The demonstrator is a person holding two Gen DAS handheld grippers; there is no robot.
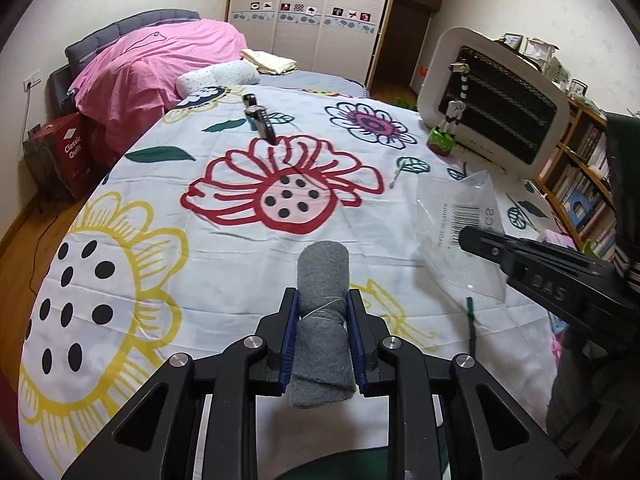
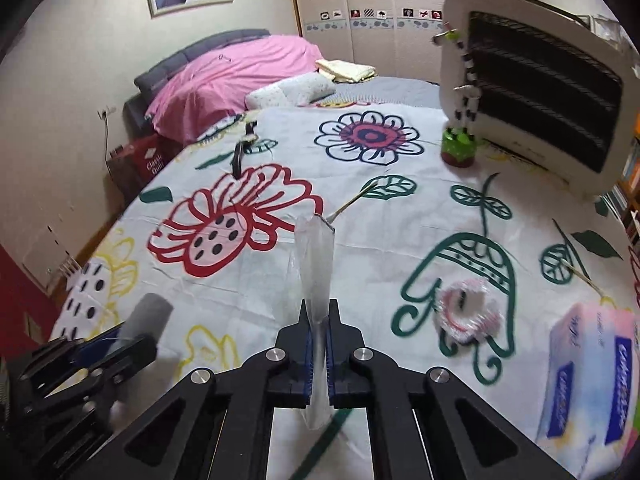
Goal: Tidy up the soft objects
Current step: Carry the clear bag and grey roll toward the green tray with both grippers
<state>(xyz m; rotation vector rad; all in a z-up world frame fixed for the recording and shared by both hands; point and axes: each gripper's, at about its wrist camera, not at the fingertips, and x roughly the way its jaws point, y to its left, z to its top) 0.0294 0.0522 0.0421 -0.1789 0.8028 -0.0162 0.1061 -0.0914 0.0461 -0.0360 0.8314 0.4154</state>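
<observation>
My left gripper (image 1: 322, 300) is shut on a rolled grey cloth (image 1: 323, 276) tied with thin thread, held above the flowered bedspread (image 1: 240, 160). My right gripper (image 2: 319, 312) is shut on a clear plastic bag (image 2: 316, 264), which stands edge-on between the pads. In the left wrist view the bag (image 1: 460, 224) shows a barcode and hangs to the right of the roll, with the right gripper (image 1: 472, 240) holding it. In the right wrist view the left gripper (image 2: 120, 344) with the grey roll (image 2: 150, 312) is at the lower left.
On the bedspread lie a black wristwatch (image 1: 260, 116), a white heater (image 1: 496, 96), a zebra toy on a green base (image 1: 444, 136), a pink-white hair scrunchie (image 2: 468, 312) and a tissue pack (image 2: 588, 376). A pink quilt (image 1: 156, 68) and pillow (image 1: 218, 78) lie beyond. Bookshelves (image 1: 580, 184) stand to the right.
</observation>
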